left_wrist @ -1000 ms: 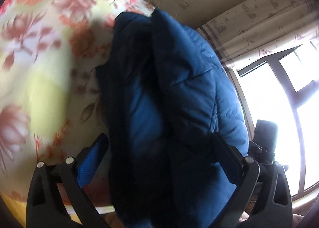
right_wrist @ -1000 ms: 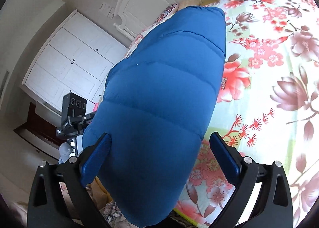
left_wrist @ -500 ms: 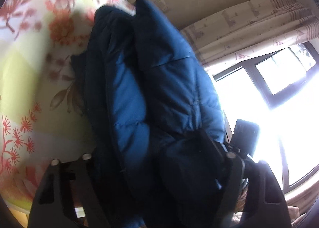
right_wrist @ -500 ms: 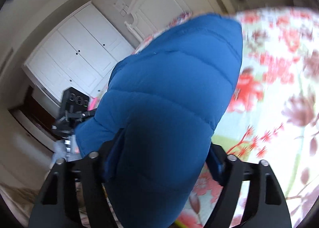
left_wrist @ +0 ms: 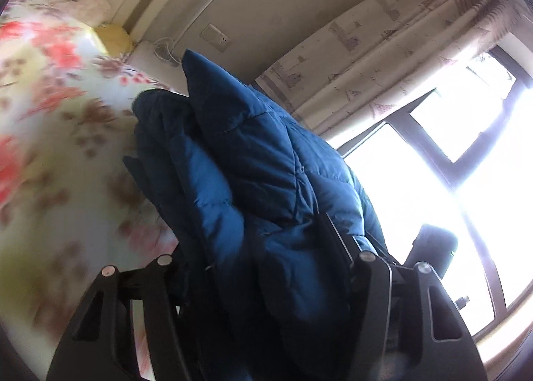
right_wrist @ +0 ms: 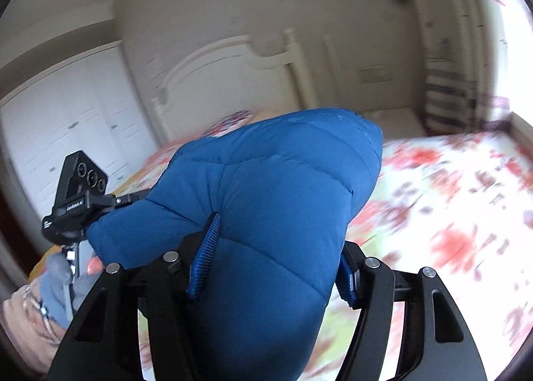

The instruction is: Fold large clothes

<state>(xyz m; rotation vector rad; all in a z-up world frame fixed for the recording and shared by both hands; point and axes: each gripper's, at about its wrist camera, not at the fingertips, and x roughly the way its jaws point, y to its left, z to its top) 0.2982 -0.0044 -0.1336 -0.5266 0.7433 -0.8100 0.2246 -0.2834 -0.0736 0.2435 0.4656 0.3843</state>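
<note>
Nearest the right wrist camera, the right gripper (right_wrist: 273, 257) has a thick fold of the blue puffer jacket (right_wrist: 266, 207) between its fingers (right_wrist: 205, 254); the ribbed blue pads dent the padding on both sides, and the jaws are closing further into it. In the left wrist view, the left gripper (left_wrist: 263, 247) is likewise buried in the jacket (left_wrist: 253, 181): bunched dark-blue layers fill the space between its fingers (left_wrist: 336, 241), the near-side finger is hidden under the cloth, and these jaws too are closing on the fabric.

From each pair of fingers the jacket runs straight ahead and slightly upward, its long axis along the line the fingers point, ending in a rounded tip. Both hands hold it at the near end, so neither looks clearly nearer to the garment; the coming fold likely turns on carrying that free far end over.

Beyond the jacket lies the bed (right_wrist: 449, 214) with its floral sheet, spreading to the jacket's right in the right view and to its left in the left view. The jacket appears lifted off the bed at the held end. Behind the jacket stand the headboard (right_wrist: 233, 64), a white wardrobe (right_wrist: 66, 107), and, in the left view, curtains (left_wrist: 383, 47) beside a bright window (left_wrist: 466, 147).
</note>
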